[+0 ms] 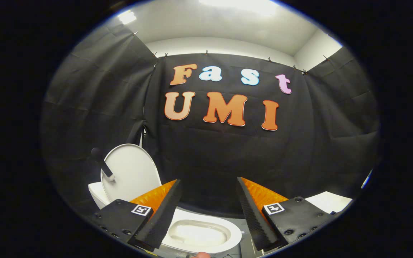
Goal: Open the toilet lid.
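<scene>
Nearest, bottom centre of the frame: the claw (208, 211) is spread wide w/ nothing between its fingers, each finger angling in from a lower corner. A small pale rounded bit sits at the very bottom edge betw. the fingers, prob. a fingertip of the person holding the rig, but too cut off to be sure.

Just under and betw. the fingers: the toilet bowl (201, 234), rim and seat ring seen from above, basin exposed. Its left part is covered by the left finger, the front cut off by the frame bottom.

Beyond, lower left: the toilet lid (131, 172) stands upright, tipped back, its pale oval face toward the camera. Judging by that, the lid is already open and the task looks done; the spread claw held off the lid fits a release & pull-back. A dark handle-like stick (102, 163) w/ rounded top crosses the lid's left edge, maybe a grip fixed to the lid for lifting, can't tell where it attaches. The cistern is mostly hidden behind the lid.

Lower right: a white slab (330, 201), partly behind the right finger, unclear what it is.

Farthest: black cloth wall, white ceiling above.
</scene>
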Demonstrator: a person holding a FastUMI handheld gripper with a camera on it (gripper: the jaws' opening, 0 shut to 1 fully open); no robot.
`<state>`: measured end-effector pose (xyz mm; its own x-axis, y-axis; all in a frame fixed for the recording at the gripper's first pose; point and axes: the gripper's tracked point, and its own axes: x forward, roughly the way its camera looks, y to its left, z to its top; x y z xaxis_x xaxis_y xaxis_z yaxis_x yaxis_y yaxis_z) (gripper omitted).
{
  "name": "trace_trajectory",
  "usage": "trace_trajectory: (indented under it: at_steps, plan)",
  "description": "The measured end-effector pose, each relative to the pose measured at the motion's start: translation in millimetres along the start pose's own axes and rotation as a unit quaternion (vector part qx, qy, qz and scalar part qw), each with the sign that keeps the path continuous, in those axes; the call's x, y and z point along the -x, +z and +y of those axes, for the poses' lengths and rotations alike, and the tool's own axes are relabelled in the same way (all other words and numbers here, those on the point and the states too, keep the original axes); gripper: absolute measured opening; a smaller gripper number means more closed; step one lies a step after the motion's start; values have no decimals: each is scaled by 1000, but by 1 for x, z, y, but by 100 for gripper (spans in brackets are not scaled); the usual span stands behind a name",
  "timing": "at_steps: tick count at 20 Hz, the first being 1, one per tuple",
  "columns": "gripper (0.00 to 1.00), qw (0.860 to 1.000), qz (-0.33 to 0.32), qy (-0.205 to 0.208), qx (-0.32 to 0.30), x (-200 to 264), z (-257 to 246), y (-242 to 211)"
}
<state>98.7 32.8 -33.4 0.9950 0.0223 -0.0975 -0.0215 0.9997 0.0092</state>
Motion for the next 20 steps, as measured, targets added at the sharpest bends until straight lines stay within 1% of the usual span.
trace_trajectory:
  at_steps: [4, 7, 10, 14, 16, 20]
  plan:
    - [98, 999, -27, 7, -20, 25, -22, 2]
    - [98, 999, -24, -3, -25, 42, -39, -10]
    - [98, 999, -35, 7, -25, 58, -37, -7]
    - [98, 999, -41, 2, -13, 75, -43, -9]
    - [98, 999, -45, 8, -22, 78, -40, -10]
    - [98, 999, -34, 3, -23, 78, -45, -18]
